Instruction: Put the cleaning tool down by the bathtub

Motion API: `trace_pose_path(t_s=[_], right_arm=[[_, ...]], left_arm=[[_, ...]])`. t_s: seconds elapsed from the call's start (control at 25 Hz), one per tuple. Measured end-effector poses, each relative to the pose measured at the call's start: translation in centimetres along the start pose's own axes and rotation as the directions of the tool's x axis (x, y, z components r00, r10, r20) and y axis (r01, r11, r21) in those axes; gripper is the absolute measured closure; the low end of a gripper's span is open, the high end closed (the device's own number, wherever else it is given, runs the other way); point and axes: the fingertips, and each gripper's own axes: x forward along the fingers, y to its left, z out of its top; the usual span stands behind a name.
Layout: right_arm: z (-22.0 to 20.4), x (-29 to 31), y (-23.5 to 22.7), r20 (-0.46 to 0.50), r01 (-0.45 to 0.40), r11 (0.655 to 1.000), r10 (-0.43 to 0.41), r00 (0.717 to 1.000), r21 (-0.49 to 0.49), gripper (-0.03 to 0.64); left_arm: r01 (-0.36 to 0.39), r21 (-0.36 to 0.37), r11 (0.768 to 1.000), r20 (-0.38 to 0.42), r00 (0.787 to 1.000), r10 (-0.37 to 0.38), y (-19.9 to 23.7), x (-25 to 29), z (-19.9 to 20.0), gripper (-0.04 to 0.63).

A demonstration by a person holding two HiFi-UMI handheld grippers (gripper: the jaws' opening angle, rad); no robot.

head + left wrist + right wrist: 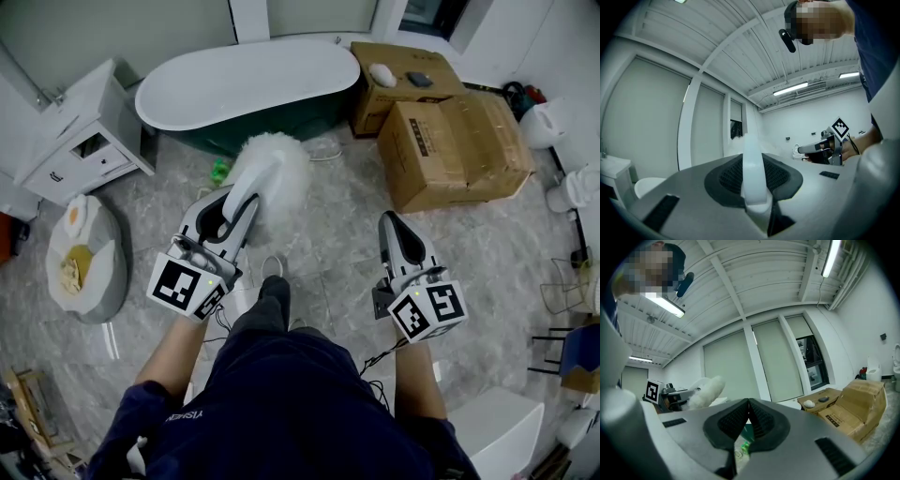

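Carry stage: the left gripper (240,199) pinches the duster (277,172) by its handle, level, over the floor just short of the tub (291,125); the right gripper (390,221) is empty, jaws pressed together; next, likely lower and release beside the tub. Only the head view shows that gap.

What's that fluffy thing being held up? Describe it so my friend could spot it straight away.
Find the white bathtub at the top of the head view. Just in front of it, the left claw grips a white handle that ends in the duster, a big white puff. Nothing else nearby is fluffy, and the right claw holds nothing.
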Motion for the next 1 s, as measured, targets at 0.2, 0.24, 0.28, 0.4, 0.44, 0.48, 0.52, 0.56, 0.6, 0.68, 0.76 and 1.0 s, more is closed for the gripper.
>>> trace_pose_path(t_s=[0.2,0.24,0.28,0.4,0.44,0.48,0.52,0.56,0.6,0.68,0.76,1.0], right_arm=[[-0.3,3.0,-1.2,-0.009,0.006,1.000,-0.006,1.000,-0.006,0.615],[-0.4,3.7,-1.4,-0.012,0.011,1.000,-0.011,1.000,-0.007,0.615],[-0.4,4.4,-1.7,-0.015,0.016,1.000,-0.016,1.000,-0.006,0.615],[-0.5,6.9,-2.6,-0.028,0.039,0.999,-0.039,0.999,-0.003,0.615],[-0.5,7.8,-3.0,-0.033,0.047,0.999,-0.047,0.998,-0.001,0.615],[-0.6,8.8,-3.3,-0.038,0.053,0.999,-0.053,0.998,0.002,0.615],[-0.6,9.7,-3.7,-0.044,0.060,0.998,-0.059,0.997,0.005,0.615],[-0.7,10.6,-4.0,-0.049,0.065,0.998,-0.065,0.997,0.008,0.615],[-0.8,11.6,-4.2,-0.053,0.070,0.998,-0.069,0.996,0.010,0.615],[-1.0,13.7,-4.7,-0.060,0.078,0.997,-0.077,0.995,0.014,0.615],[-1.1,15.8,-5.3,-0.069,0.090,0.996,-0.089,0.994,0.020,0.615],[-1.1,21.8,-7.1,-0.082,0.123,0.992,-0.120,0.989,0.032,0.615]], left_arm=[[0.016,-0.013,1.000,0.002,1.000,-0.016,2.1,2.6,-1.0,0.488],[0.022,-0.015,1.000,0.002,1.000,-0.022,2.7,3.2,-1.3,0.488],[0.028,-0.018,0.999,0.001,1.000,-0.028,3.3,3.8,-1.5,0.488],[0.045,-0.026,0.999,-0.001,0.999,-0.045,5.4,6.0,-2.2,0.488],[0.051,-0.027,0.998,-0.003,0.999,-0.051,6.1,6.7,-2.3,0.488],[0.057,-0.029,0.998,-0.005,0.998,-0.057,6.9,7.5,-2.5,0.488],[0.063,-0.031,0.998,-0.008,0.998,-0.063,7.6,8.3,-2.7,0.488],[0.069,-0.034,0.997,-0.011,0.998,-0.069,8.4,9.0,-2.9,0.488],[0.074,-0.037,0.997,-0.014,0.997,-0.075,9.3,9.6,-3.2,0.487],[0.084,-0.041,0.996,-0.021,0.996,-0.085,11.0,11.0,-3.6,0.488],[0.094,-0.044,0.995,-0.028,0.995,-0.095,12.9,12.4,-4.1,0.488],[0.125,-0.061,0.990,-0.047,0.991,-0.128,18.0,16.8,-5.3,0.488]])
